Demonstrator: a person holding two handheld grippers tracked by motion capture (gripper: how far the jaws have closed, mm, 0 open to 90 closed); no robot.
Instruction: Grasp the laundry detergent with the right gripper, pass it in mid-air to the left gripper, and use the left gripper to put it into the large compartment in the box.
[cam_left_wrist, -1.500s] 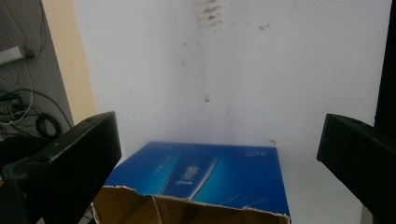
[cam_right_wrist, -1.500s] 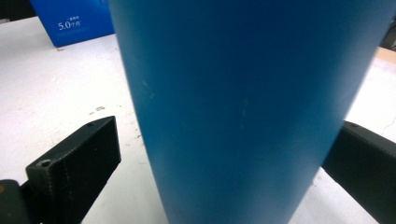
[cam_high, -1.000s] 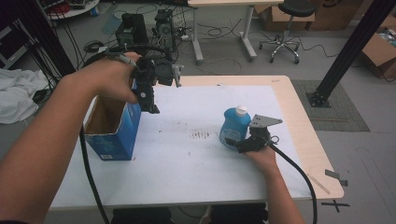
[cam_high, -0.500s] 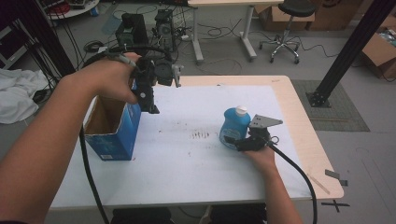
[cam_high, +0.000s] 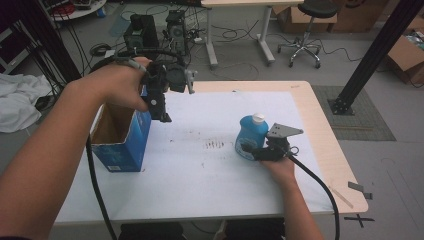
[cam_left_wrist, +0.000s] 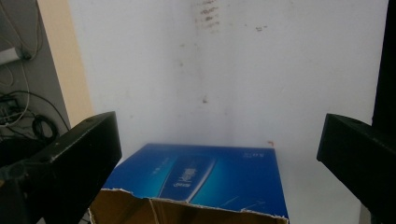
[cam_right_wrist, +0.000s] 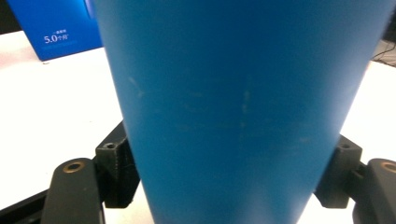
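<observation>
The work looks early: the blue bottle (cam_high: 249, 138) with its white cap stands upright on the white surface (cam_high: 200, 190), well apart from the open blue carton (cam_high: 122, 142) at the left, into which it would presumably go. The right claw (cam_high: 257, 151) lies low at the bottle's near side, and in the right gripper view its jaws sit against both flanks of the bottle (cam_right_wrist: 238, 116), so the grip seems made; those jaws have just been closing, with the bottle between them. The left claw (cam_high: 161, 112) hangs above the carton's right wall, jaws wide apart and holding nothing; the left gripper view looks down on the carton's torn top edge (cam_left_wrist: 191, 205) between them. Lifting the bottle, carrying it across and setting it into the carton all remain to be done. Against the earlier frames nothing has shifted place: bottle, carton and both hands sit where they were, and the only change is the right claw's jaws drawing in on the bottle
</observation>
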